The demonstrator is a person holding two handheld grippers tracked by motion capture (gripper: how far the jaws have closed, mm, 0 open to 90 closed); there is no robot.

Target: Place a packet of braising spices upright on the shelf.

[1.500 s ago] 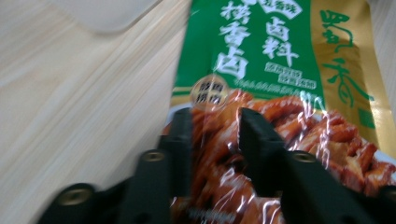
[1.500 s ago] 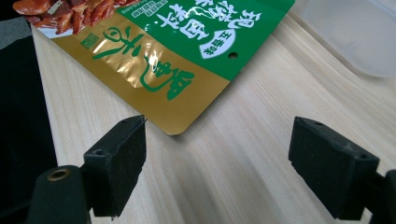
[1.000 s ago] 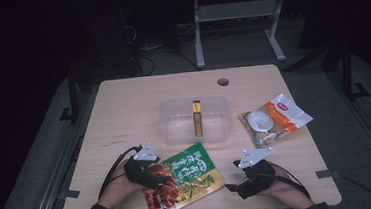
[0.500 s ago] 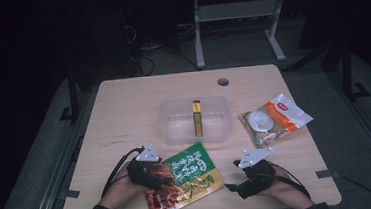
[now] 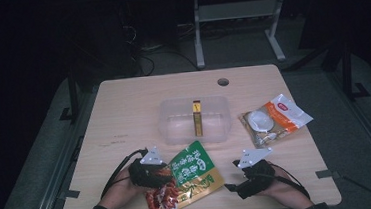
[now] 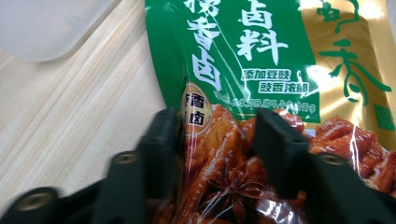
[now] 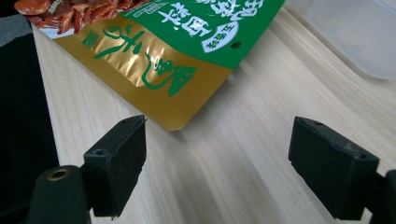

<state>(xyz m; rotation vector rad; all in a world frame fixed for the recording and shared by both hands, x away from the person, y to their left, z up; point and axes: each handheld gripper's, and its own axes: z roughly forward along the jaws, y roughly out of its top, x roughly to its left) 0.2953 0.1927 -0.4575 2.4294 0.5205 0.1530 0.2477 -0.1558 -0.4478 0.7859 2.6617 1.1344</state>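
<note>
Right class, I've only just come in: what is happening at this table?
A person works two hand-held grippers at a wooden table. The left gripper has its jaws around the edge of a green and gold snack packet, which lies flat. The right gripper is open over bare wood. Behind sits a clear plastic tub holding a slim gold box, with an orange and white food packet beside it.

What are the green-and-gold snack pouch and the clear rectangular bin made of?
Green-and-gold snack pouch: looks like glossy plastic film with metallic gold print; it shows glare and wrinkles. Clear rectangular bin: likely frosted translucent plastic; the light wooden table shows through its walls.
</note>
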